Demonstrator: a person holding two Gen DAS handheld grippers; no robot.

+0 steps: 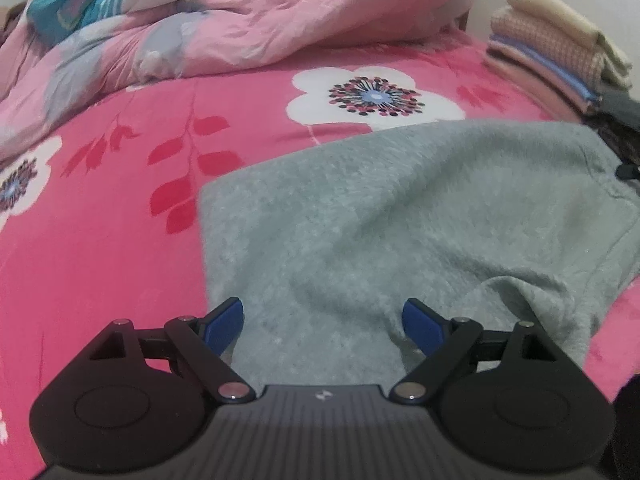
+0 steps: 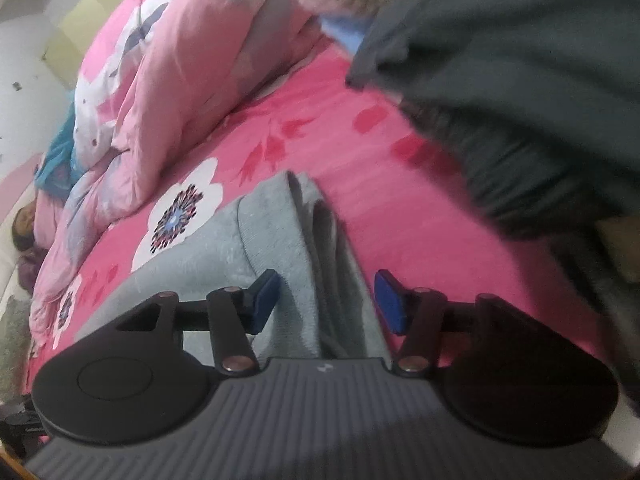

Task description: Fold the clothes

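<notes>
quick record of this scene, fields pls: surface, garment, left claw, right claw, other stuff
surface: pink flowered bed sheet
garment: grey fleece garment lying on the sheet, partly folded, folded edge in the right wrist view
left claw: left claw open above the garment's near edge, nothing between its blue pads
right claw: right claw open, straddling the garment's folded edge, pads not pressing it
other stuff: rumpled pink quilt at the back; folded stack of clothes at right; dark garment
</notes>
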